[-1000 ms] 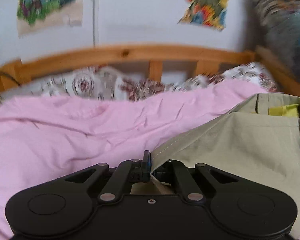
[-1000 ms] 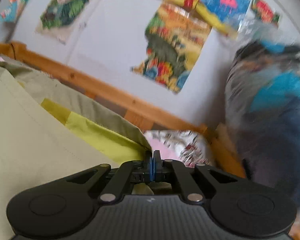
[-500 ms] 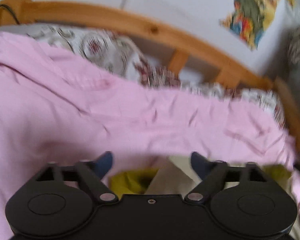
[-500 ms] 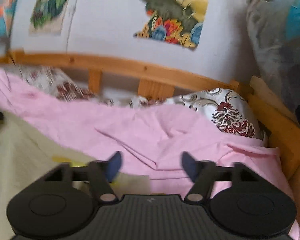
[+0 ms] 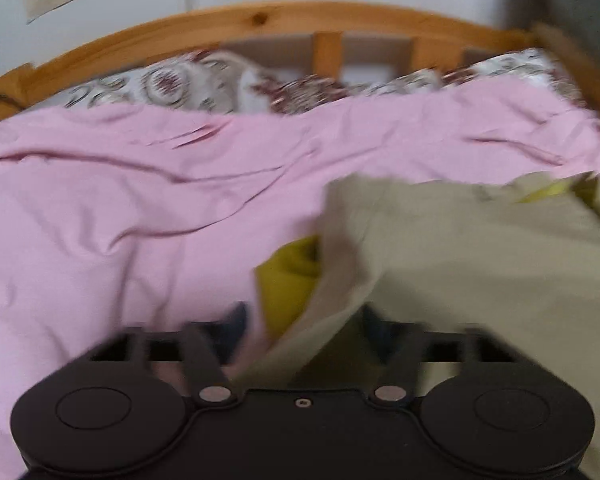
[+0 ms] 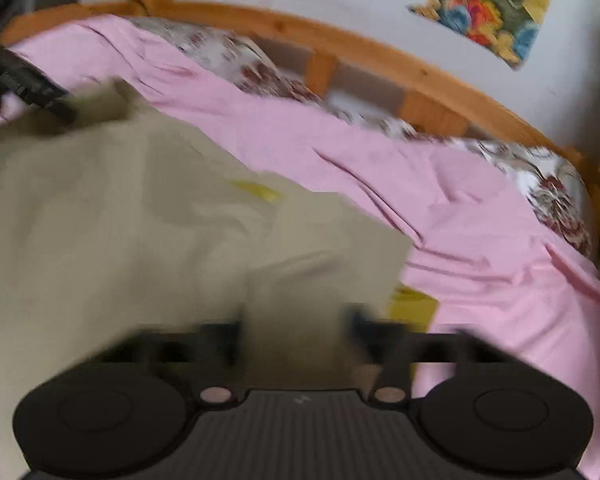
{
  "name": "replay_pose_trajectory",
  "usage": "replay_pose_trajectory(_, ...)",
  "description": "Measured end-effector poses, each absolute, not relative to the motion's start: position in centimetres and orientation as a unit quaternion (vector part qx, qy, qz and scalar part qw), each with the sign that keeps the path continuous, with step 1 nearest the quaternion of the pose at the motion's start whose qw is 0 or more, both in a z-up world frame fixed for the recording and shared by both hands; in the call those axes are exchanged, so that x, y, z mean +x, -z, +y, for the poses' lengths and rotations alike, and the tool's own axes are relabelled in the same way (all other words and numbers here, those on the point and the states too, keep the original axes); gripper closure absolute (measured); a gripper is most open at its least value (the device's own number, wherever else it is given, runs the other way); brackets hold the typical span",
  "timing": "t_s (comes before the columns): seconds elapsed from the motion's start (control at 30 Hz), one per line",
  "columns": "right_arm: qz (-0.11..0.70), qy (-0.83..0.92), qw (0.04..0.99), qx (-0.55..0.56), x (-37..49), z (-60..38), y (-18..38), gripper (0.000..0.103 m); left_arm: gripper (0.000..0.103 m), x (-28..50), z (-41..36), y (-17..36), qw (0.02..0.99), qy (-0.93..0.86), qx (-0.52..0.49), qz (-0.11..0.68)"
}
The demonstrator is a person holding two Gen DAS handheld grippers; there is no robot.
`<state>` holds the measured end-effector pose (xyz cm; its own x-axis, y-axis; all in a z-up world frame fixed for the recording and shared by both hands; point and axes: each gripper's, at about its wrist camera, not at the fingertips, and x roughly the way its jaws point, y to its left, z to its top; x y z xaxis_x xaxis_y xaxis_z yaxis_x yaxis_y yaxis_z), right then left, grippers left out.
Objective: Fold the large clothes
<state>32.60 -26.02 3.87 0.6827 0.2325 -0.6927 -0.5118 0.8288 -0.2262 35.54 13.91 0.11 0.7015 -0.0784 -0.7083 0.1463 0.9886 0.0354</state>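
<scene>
Covering both blurred grippers' spread jaws, khaki garment [image 5: 480,264] (yellow lining peeking).

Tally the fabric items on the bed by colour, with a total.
Khaki garment with yellow-green lining: 1
Pink sheet: 1
Floral-print bedding: at least 1; blur hides any seams
Total: 3

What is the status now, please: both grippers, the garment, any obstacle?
Left gripper open, right gripper open. Khaki garment lies on the pink sheet, yellow lining showing at its edges. No obstacle seen; frames blurred.
</scene>
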Motion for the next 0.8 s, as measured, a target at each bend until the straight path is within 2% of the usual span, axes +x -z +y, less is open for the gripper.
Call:
replay_pose_trajectory(0.03, 0.332, -0.197, 0.903, -0.19, 32.9, -26.5, -4.1, 0.098, 0.08, 35.9, 14.4, 0.1, 0.924, 0.054, 0.025, 0.378)
replay_pose_trajectory(0.07, 0.321, -0.182, 0.912, -0.177, 33.2, -27.1, -4.6, 0.099, 0.089, 36.1, 14.8, 0.3, 0.926, 0.052, 0.005, 0.373)
replay_pose_trajectory(0.13, 0.297, -0.145, 0.932, -0.147, 33.5, -28.7, -5.7, 0.1, 0.099, 36.1, 15.2, 0.2, 0.934, 0.042, -0.008, 0.355)
replay_pose_trajectory(0.27, 0.267, -0.099, 0.953, -0.099, 35.0, -31.5, -6.9, 0.101, 0.101, 35.5, 15.8, 0.1, 0.947, 0.027, -0.017, 0.318)
replay_pose_trajectory(0.4, 0.298, -0.082, 0.946, -0.099, 36.8, -31.4, -4.1, 0.1, 0.099, 37.0, 16.3, 1.9, 0.935, 0.02, -0.039, 0.352)
replay_pose_trajectory(0.47, 0.327, -0.06, 0.939, -0.086, 37.8, -31.6, -1.9, 0.099, 0.089, 37.3, 16.3, 2.9, 0.928, 0.022, -0.043, 0.369)
replay_pose_trajectory(0.5, 0.332, -0.047, 0.939, -0.076, 38.0, -31.8, -1.2, 0.095, 0.085, 37.4, 16.3, 3.1, 0.927, 0.02, -0.048, 0.37)
replay_pose_trajectory(0.53, 0.332, -0.039, 0.94, -0.065, 38.1, -32.0, -0.8, 0.081, 0.076, 37.4, 16.5, 3.1, 0.928, 0.014, -0.054, 0.37)
replay_pose_trajectory(0.57, 0.33, -0.027, 0.942, -0.054, 38.0, -32.4, -0.6, 0.074, 0.066, 37.3, 17.0, 2.9, 0.928, 0.007, -0.066, 0.366)
replay_pose_trajectory(0.6, 0.327, -0.016, 0.944, -0.042, 37.9, -32.8, -0.7, 0.059, 0.06, 37.2, 17.6, 2.6, 0.929, 0.002, -0.079, 0.363)
replay_pose_trajectory(0.63, 0.319, -0.007, 0.947, -0.032, 37.5, -33.3, -1.0, 0.048, 0.047, 36.9, 18.1, 2.3, 0.929, 0.0, -0.094, 0.358)
replay_pose_trajectory(0.67, 0.308, 0.004, 0.951, -0.029, 37.0, -33.7, -1.5, 0.042, 0.036, 36.3, 18.7, 1.8, 0.93, -0.002, -0.116, 0.348)
replay_pose_trajectory(0.73, 0.283, 0.032, 0.958, -0.041, 35.8, -33.8, -3.0, 0.018, 0.024, 35.3, 19.5, 0.8, 0.932, -0.008, -0.146, 0.331)
replay_pose_trajectory(0.77, 0.272, 0.037, 0.96, -0.05, 35.2, -33.4, -3.6, 0.014, 0.017, 34.5, 19.6, 0.2, 0.933, -0.013, -0.156, 0.322)
replay_pose_trajectory(0.8, 0.259, 0.036, 0.963, -0.062, 34.6, -33.0, -4.4, 0.01, 0.014, 34.0, 19.4, -0.4, 0.935, -0.018, -0.16, 0.315)
